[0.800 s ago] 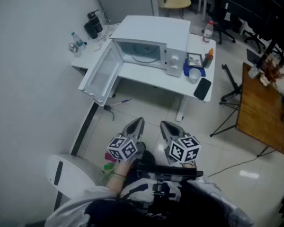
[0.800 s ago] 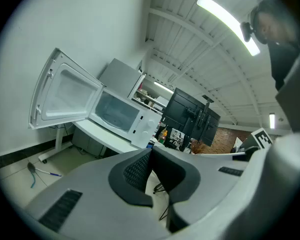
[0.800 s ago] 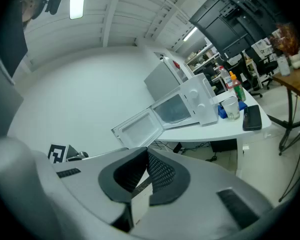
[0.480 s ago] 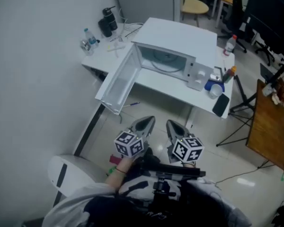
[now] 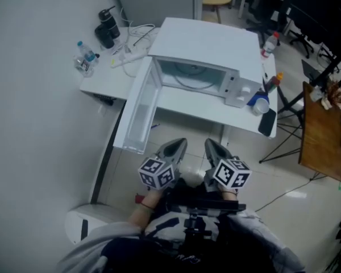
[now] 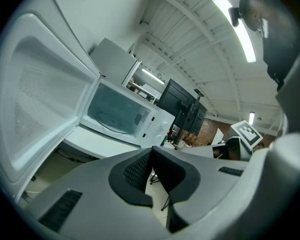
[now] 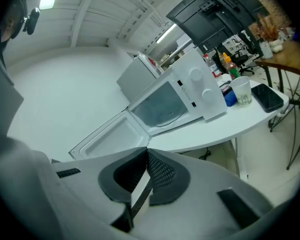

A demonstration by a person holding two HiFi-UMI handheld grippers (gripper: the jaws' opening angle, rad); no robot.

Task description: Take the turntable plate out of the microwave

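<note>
I have both grippers low in the centre of the head view, side by side and well short of the table. The left gripper (image 5: 174, 151) has its jaws pressed together with nothing between them — its own view shows the dark pads meeting. The right gripper (image 5: 215, 150) is the same: jaws closed tight, empty.

The microwave (image 5: 202, 38) sits in the upper middle of the frame on a white table (image 5: 105, 78). Its door (image 5: 137, 111) is swung wide open toward the lower left. The turntable plate (image 5: 192, 83) lies inside the cavity, flat on its floor — both gripper views show it as a pale disc through the opening.

Just right of the microwave stand a cup (image 5: 262, 105) and a dark phone (image 5: 267, 122), the phone at the table's edge. At the upper left of the table are a small water bottle (image 5: 84, 54) and a black flask (image 5: 105, 30).
</note>
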